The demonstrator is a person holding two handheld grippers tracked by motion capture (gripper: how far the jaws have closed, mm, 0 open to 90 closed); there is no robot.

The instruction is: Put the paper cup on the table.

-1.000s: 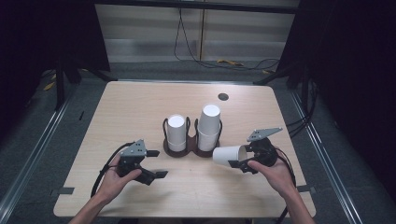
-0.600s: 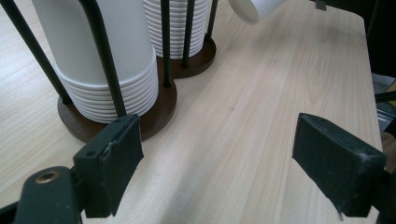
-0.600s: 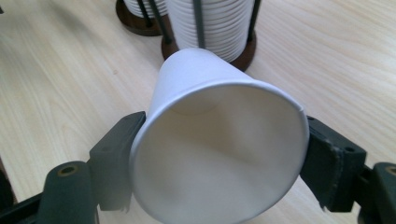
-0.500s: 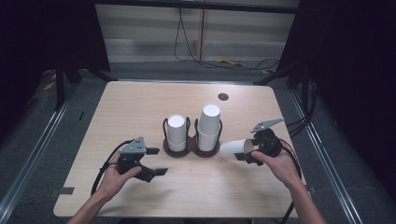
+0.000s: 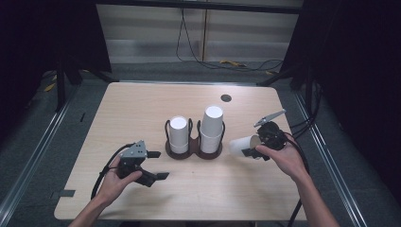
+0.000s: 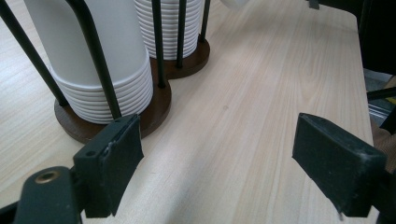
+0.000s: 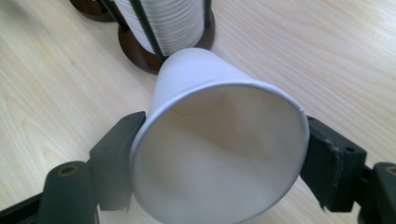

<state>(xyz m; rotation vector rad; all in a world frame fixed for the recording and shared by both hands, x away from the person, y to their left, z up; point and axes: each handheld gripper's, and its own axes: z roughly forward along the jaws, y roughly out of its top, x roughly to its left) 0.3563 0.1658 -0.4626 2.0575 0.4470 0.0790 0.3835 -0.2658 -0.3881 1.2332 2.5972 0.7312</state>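
Observation:
A dark wire cup holder (image 5: 194, 150) stands mid-table with two stacks of white paper cups, a shorter left stack (image 5: 179, 134) and a taller right stack (image 5: 212, 126). My right gripper (image 5: 249, 146) is shut on a single white paper cup (image 5: 240, 144), held on its side just right of the holder, base toward the stacks. The right gripper view looks into that cup (image 7: 219, 149) between the two black jaws. My left gripper (image 5: 158, 165) rests open near the front left of the holder; its pads (image 6: 114, 163) hold nothing, with the stacks (image 6: 98, 60) just ahead.
A small dark round hole (image 5: 226, 98) sits near the table's far edge. The wooden tabletop (image 5: 142, 109) ends at dark floor on all sides. Cables (image 5: 106, 163) trail from both grippers toward the near edge.
My right gripper with the cup has moved a little up and away from the near edge, tilting slightly. The left gripper has stayed put.

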